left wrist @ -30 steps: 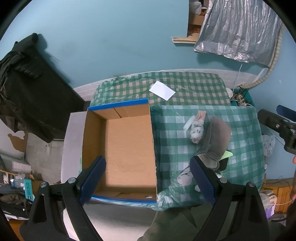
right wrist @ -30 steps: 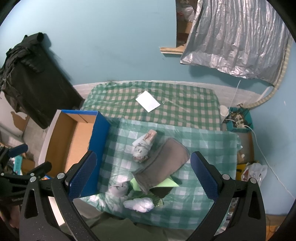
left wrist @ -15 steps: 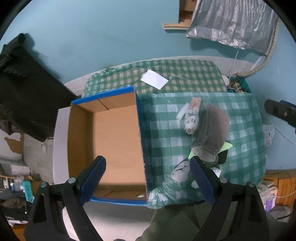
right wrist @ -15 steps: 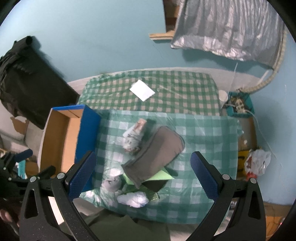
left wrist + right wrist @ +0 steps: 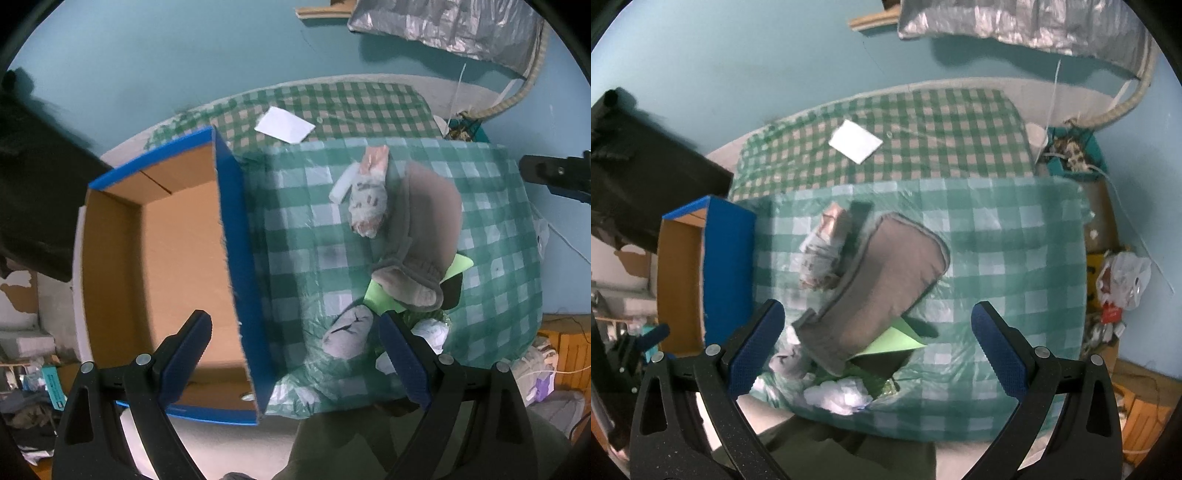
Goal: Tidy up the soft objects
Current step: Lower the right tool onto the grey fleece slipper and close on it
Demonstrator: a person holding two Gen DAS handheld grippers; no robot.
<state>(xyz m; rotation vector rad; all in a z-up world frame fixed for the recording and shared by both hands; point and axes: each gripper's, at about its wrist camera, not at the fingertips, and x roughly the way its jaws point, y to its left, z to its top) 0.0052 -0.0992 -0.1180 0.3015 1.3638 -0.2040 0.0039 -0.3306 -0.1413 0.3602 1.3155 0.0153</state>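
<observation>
1. Left tongs (image 5: 295, 354) spread wide, holding nothing, lower centre of frame
2. Right tongs (image 5: 877, 345) spread, likewise empty
3. Grey mitten (image 5: 886, 284) lies mid-frame on the checked table (image 5: 1015, 258), cardboard box (image 5: 177, 258) at left

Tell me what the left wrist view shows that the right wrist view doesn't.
Left wrist only: the bare floor of the cardboard box, nothing in it, and the right gripper at the frame's edge. Right wrist only: the white plastic bag on the floor beside the table. Both: the grey mitten, the patterned sock bundle, the white paper, and each view's own open gripper.
</observation>
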